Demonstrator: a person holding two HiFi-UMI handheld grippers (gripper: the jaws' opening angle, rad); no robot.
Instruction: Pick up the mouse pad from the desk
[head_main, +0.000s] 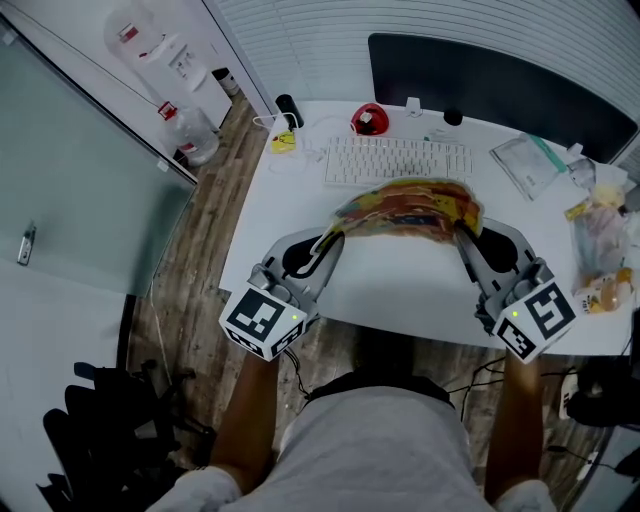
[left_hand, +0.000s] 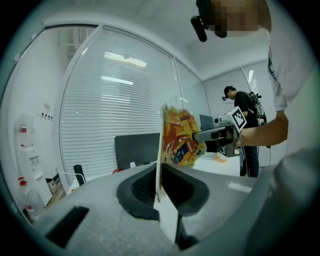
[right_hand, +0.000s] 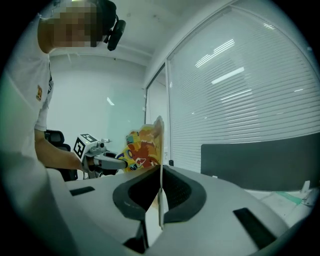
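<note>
The mouse pad (head_main: 410, 207), printed in orange, yellow and red, hangs in a sagging arc above the white desk (head_main: 290, 205), just in front of the keyboard. My left gripper (head_main: 334, 236) is shut on its left edge and my right gripper (head_main: 462, 234) is shut on its right edge. In the left gripper view the mouse pad (left_hand: 177, 137) stands edge-on between the closed jaws of the left gripper (left_hand: 159, 192), with the other gripper across from it. In the right gripper view the mouse pad (right_hand: 145, 145) rises thin from the pinched jaws of the right gripper (right_hand: 161, 197).
A white keyboard (head_main: 398, 160) lies behind the pad, before a dark monitor (head_main: 500, 90). A red object (head_main: 369, 120), a black cylinder (head_main: 289, 110) and a yellow item (head_main: 284, 142) sit at the back left. Plastic bags (head_main: 598, 250) crowd the desk's right end.
</note>
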